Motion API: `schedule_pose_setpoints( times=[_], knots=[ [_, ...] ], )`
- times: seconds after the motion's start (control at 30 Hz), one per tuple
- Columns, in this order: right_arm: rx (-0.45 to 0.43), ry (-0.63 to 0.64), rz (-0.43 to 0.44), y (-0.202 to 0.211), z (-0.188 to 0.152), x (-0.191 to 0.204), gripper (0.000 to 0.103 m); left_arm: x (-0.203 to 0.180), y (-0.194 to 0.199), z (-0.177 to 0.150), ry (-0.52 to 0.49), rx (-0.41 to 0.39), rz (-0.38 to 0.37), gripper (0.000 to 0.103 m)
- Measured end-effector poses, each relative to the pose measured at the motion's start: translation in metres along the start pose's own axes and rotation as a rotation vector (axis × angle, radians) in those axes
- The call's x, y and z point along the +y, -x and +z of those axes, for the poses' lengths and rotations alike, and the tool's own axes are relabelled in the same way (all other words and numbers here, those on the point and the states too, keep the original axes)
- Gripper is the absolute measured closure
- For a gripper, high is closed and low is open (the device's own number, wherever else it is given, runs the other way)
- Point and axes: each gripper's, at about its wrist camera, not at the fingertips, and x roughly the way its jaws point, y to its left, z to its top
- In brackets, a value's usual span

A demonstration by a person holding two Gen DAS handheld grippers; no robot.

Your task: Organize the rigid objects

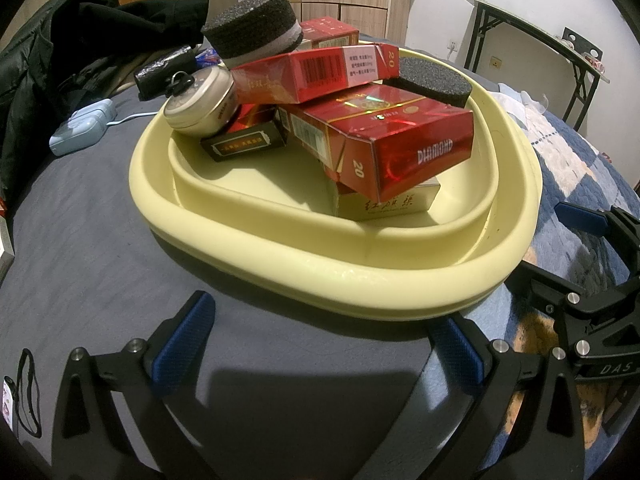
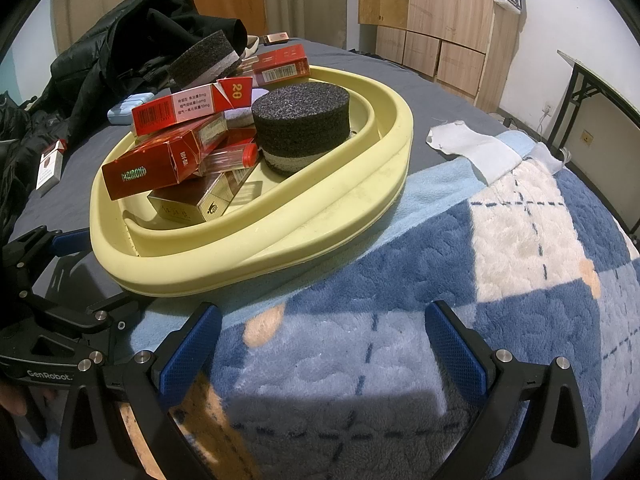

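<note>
A pale yellow basin sits on the bed, piled with red cigarette boxes, among them a DIAMOND box. It also holds two black foam pucks and a round metal tin. My left gripper is open and empty just in front of the basin's near rim. My right gripper is open and empty over the blue blanket, to the right of the basin. The right gripper shows in the left wrist view.
A black jacket lies behind the basin. A light blue case lies left of the basin. A white and red cigarette pack lies on the grey sheet. A white cloth lies on the plaid blanket. A folding table stands at the right.
</note>
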Motion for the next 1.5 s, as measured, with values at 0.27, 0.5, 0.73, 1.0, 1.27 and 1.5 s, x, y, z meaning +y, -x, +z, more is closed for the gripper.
schedule_pose_setpoints(
  times=[0.27, 0.5, 0.73, 1.0, 1.27, 1.5],
  knots=[
    [0.0, 0.0, 0.0, 0.0, 0.0, 0.0, 0.0, 0.0, 0.0, 0.0, 0.0, 0.0, 0.0, 0.0],
    [0.0, 0.0, 0.0, 0.0, -0.0001, 0.0, 0.0, -0.0003, 0.0004, -0.0003, 0.002, 0.002, -0.002, 0.0],
    [0.0, 0.001, -0.001, -0.0003, 0.0002, -0.0001, 0.0, -0.0002, 0.0014, -0.0007, 0.005, 0.001, -0.001, 0.0],
    [0.0, 0.0, 0.001, -0.0001, 0.0001, -0.0003, 0.0, 0.0005, 0.0016, -0.0009, 0.005, 0.001, -0.002, 0.0],
    [0.0, 0.0, 0.001, -0.0001, 0.0001, -0.0004, 0.0, 0.0005, 0.0015, -0.0007, 0.005, 0.001, -0.001, 0.0],
    [0.0, 0.0, 0.001, -0.0001, 0.0001, -0.0003, 0.0, 0.0005, 0.0015, -0.0007, 0.005, 0.001, -0.001, 0.0]
  ],
)
